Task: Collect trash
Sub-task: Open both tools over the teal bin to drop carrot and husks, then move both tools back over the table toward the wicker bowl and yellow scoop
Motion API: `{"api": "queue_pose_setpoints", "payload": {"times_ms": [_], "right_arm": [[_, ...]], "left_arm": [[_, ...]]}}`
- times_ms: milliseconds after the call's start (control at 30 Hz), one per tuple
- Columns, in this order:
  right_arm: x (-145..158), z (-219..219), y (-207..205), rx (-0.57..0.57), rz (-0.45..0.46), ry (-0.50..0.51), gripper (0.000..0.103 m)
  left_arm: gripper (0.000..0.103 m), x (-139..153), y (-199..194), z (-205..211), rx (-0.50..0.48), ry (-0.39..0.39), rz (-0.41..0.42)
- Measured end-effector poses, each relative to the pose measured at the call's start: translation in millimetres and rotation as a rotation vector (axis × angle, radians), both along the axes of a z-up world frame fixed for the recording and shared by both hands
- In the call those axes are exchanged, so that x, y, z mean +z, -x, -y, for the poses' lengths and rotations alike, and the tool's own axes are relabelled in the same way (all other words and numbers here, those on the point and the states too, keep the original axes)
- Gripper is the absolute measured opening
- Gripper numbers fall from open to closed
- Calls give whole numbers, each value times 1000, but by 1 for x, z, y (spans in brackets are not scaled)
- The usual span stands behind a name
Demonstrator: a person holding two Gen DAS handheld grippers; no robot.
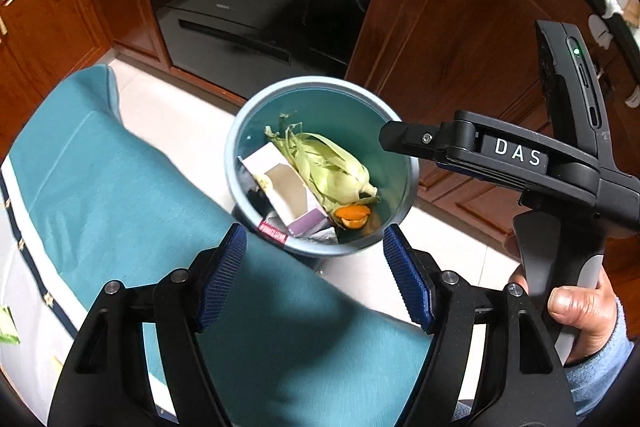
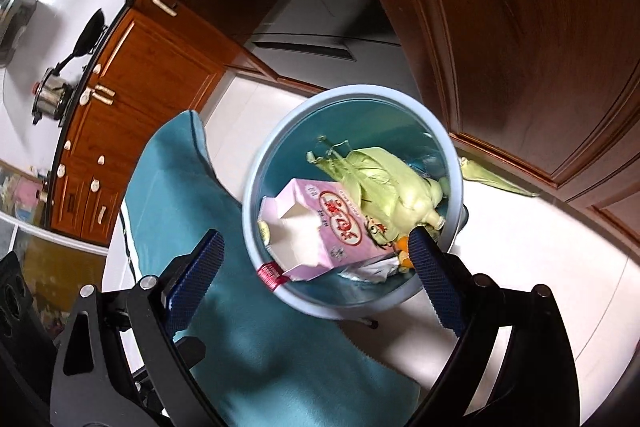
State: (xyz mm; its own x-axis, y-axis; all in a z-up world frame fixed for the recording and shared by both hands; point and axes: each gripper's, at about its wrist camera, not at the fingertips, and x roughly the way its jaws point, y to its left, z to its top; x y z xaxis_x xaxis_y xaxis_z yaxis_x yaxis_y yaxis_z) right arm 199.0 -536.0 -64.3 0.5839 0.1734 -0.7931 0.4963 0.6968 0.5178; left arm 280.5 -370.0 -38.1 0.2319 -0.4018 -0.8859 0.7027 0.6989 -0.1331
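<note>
Below both my tongs stands the round blue bin (image 1: pixel 240 131) on the pale tiled floor (image 1: pixel 168 95), hard against the edge of a teal cloth (image 1: pixel 120 195) that covers the surface under my hands. Inside it lie the things I have gathered: a pink and white carton (image 2: pixel 320 227) torn open at one end, a bundle of green corn husks (image 2: pixel 400 183) resting beside and partly over it, a piece of orange peel (image 1: pixel 352 217) near the bin's wall, a small red wrapper (image 1: pixel 274 231) at the near rim and some crumpled silvery foil (image 2: pixel 368 269). My left gripper (image 1: pixel 316 263) hangs above the cloth with its blue pads spread wide and nothing between them. My right gripper (image 2: pixel 316 271) is likewise released and empty, its jaws standing far apart over the bin's near rim; from the left camera I see its black body reaching over the bin, my hand (image 1: pixel 580 311) around the grip. One more corn husk (image 2: pixel 492 179) lies on the floor beyond the bin, at the foot of the brown wooden cabinet (image 2: pixel 520 27). Further off, a steel pot (image 2: pixel 52 99) sits on the stove
</note>
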Motion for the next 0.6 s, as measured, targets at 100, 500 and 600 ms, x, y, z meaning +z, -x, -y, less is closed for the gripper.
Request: {"api": "queue_pose_setpoints", "payload": {"times_ms": [100, 500, 600], "right_arm": [[12, -14, 4, 21, 14, 13, 89], [55, -76, 23, 124, 23, 126, 96], [65, -91, 27, 145, 21, 156, 96]], "left_arm": [[78, 9, 6, -16, 22, 9, 17], [99, 45, 40, -93, 117, 85, 123], [99, 49, 47, -115, 141, 99, 133]]}}
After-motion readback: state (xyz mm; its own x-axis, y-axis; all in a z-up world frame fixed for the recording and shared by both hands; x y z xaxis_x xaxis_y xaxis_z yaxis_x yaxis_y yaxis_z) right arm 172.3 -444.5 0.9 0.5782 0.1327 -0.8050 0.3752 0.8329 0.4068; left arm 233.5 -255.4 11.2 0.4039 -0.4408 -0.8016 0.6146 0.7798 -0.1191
